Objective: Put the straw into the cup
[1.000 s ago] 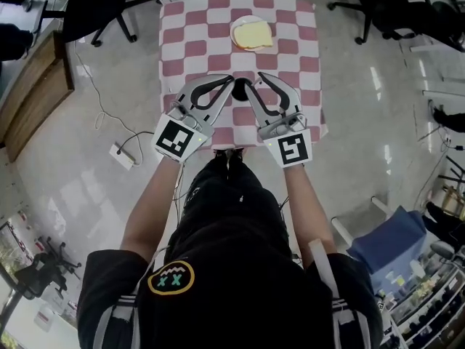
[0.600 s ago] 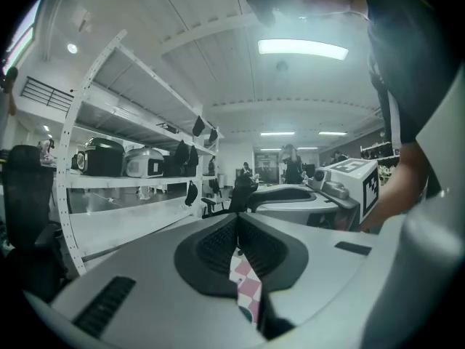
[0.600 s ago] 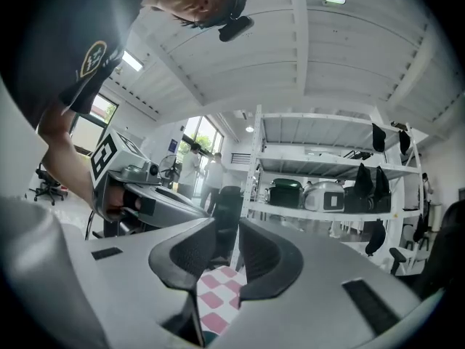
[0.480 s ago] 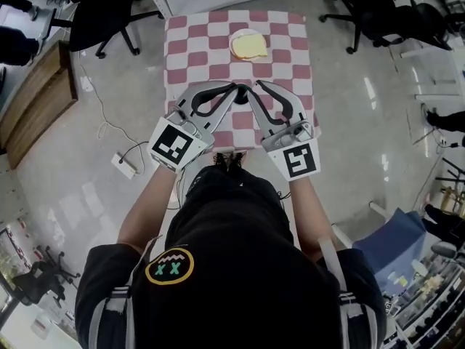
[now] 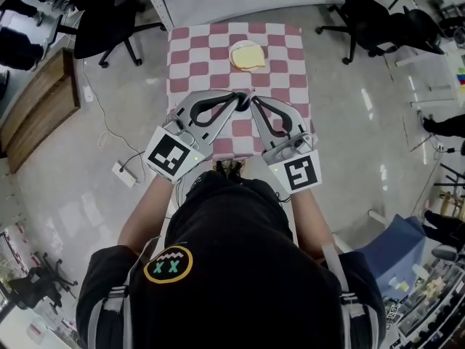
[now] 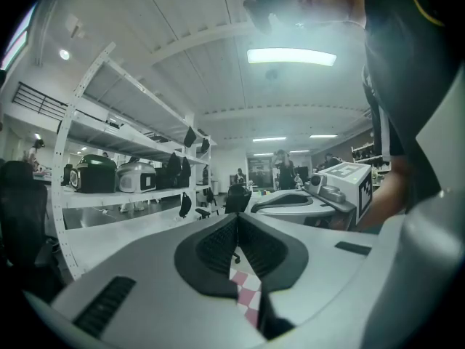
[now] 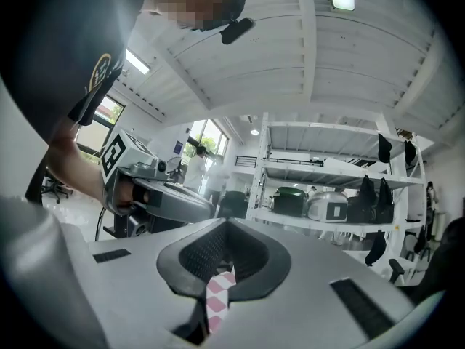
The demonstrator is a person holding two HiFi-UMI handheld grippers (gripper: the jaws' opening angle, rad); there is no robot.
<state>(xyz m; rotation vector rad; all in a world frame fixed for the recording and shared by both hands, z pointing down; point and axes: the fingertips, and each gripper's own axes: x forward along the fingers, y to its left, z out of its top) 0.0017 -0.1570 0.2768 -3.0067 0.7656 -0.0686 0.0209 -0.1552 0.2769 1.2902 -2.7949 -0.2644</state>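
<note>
In the head view a small table under a red-and-white checked cloth (image 5: 287, 64) stands below me. On its far part sits a white round cup (image 5: 247, 54) with pale yellow inside. I see no straw in any view. Both grippers are held up in front of the person's chest, level, tips almost meeting over the table's near half. My left gripper (image 5: 242, 97) (image 6: 236, 222) is shut with nothing in it. On my right gripper (image 5: 253, 102) (image 7: 227, 230) the jaws are closing, pads together and nothing between them. Each gripper view shows the other gripper beside it.
Shiny floor surrounds the table. A power strip with its cable (image 5: 120, 171) lies at the left, beyond it a wooden bench (image 5: 36, 100). Office chairs (image 5: 378, 17) stand at the back. Metal shelves with appliances (image 7: 320, 202) show in the gripper views.
Both grippers have risen toward the head camera, and the table now looks smaller and farther off. The right gripper's jaws have drawn together. The cup has not moved on the cloth.
</note>
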